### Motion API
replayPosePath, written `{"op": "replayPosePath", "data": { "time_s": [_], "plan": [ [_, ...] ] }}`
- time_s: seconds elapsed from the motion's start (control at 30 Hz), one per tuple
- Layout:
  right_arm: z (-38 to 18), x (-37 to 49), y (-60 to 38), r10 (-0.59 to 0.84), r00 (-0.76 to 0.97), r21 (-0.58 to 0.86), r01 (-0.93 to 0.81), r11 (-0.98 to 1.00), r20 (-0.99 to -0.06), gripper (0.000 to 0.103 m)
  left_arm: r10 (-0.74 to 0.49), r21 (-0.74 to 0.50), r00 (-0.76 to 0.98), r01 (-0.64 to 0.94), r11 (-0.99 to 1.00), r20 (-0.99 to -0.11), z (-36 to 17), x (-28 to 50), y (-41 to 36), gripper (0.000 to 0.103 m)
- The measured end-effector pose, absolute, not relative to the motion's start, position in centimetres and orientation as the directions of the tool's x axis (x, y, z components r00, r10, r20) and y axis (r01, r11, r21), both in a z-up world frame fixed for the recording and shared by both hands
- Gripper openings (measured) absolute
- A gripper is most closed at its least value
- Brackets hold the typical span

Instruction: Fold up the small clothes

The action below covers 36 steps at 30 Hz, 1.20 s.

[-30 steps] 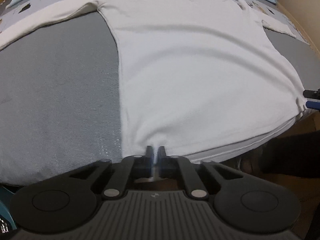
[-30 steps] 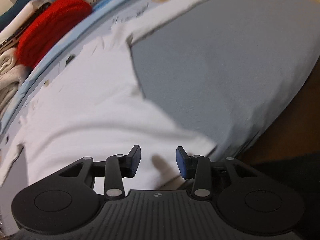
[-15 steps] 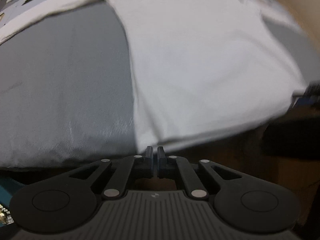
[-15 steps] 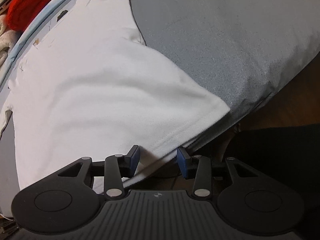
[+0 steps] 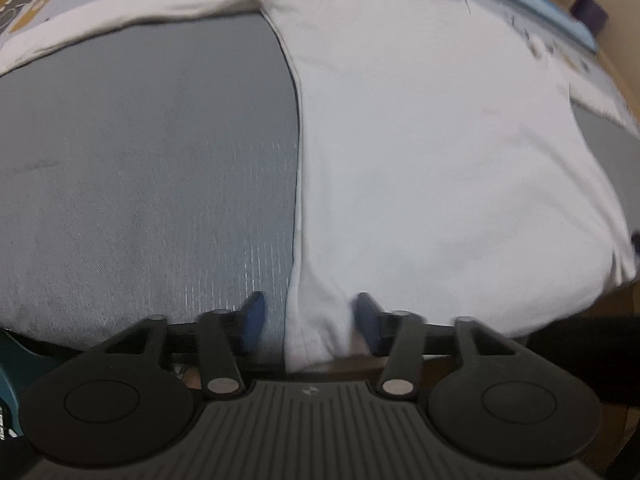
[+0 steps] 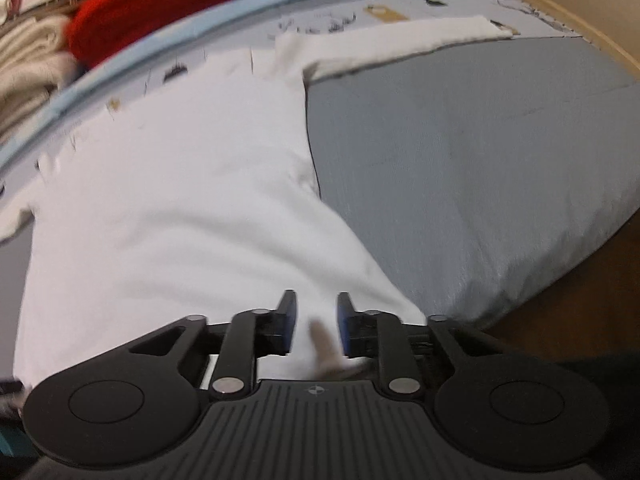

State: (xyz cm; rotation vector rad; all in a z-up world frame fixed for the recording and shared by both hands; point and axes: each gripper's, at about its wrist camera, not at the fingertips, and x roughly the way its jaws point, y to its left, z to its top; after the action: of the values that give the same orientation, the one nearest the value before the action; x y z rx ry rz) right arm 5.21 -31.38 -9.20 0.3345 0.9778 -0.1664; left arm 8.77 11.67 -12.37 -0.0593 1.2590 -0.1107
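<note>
Across a grey cushion lay a white shirt, sleeves spread at the far side. At its near left corner, the left gripper had just been opening, jaws parted around the hem. Further right, the right gripper had been closing, jaws partly apart with hem cloth between, pads not pressing. Far off, a red garment topped a clothes pile.

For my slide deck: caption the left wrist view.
Left gripper, jaws just opened, straddles the bottom corner of a white long-sleeved shirt spread flat on a grey cushion.
</note>
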Motion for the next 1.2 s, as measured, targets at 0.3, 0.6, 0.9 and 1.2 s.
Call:
{"op": "replayPosePath", "data": {
  "time_s": [0.3,0.6,0.9,1.2],
  "plan": [
    [-13.0,6.8,-30.7,0.022,0.384,0.149,0.304,0.941,-0.923,0.031,-0.085,-0.061,0.299,0.086,0.994,-0.950,-11.8,9.0,12.6,0.011],
    [-10.9,6.1,-30.8,-0.018,0.503,0.140,0.275,0.951,-0.864,0.037,-0.204,-0.154,0.424,0.148,0.977,-0.883,-9.6,10.1,10.9,0.029],
    [-10.0,6.0,-32.2,-0.066,0.533,0.141,0.339,0.930,-0.843,0.044,-0.179,-0.145,0.376,0.118,0.982,-0.909,-10.3,11.5,10.4,0.041],
    [-11.4,6.2,-32.8,-0.102,0.444,0.082,0.377,0.923,-0.890,0.048,-0.141,-0.105,0.411,0.108,0.989,-0.901,-9.4,12.6,8.5,0.050]
  ]
}}
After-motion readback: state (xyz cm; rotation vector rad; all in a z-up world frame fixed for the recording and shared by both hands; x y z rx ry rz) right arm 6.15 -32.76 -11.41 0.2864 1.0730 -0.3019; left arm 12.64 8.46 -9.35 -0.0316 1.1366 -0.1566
